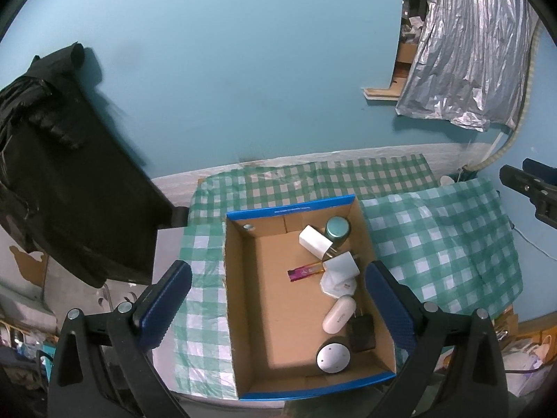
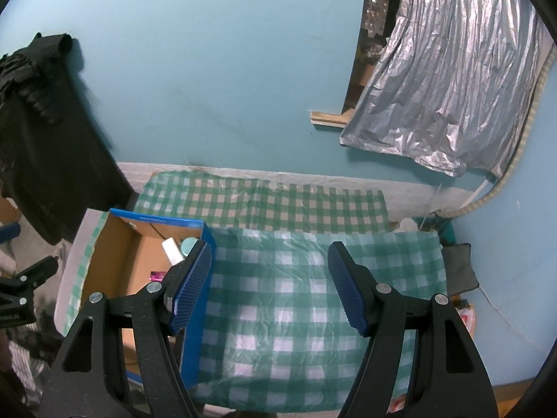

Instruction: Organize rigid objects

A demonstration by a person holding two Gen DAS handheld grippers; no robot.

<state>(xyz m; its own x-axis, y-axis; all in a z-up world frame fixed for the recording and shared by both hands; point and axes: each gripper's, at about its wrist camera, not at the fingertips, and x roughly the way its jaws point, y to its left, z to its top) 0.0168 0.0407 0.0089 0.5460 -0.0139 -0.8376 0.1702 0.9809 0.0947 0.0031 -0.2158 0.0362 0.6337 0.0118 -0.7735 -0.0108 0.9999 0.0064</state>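
Observation:
An open cardboard box (image 1: 243, 299) with blue edges sits on a green checked cloth. Along its right side lie several items: a teal-lidded jar (image 1: 337, 228), a white block (image 1: 315, 242), a pink and gold tube (image 1: 306, 271), a white charger (image 1: 343, 265), a white oval case (image 1: 338, 313), a black plug adapter (image 1: 362, 331) and a round white puck (image 1: 333, 354). My left gripper (image 1: 278, 310) hovers above the box, open and empty. My right gripper (image 2: 269, 287) is open and empty above the cloth (image 2: 296, 296), right of the box (image 2: 118, 254).
A blue wall stands behind the table. Black fabric (image 1: 62, 174) hangs at the left. A crumpled silver sheet (image 1: 466, 52) hangs at the upper right. Clutter lies on the floor at both lower corners.

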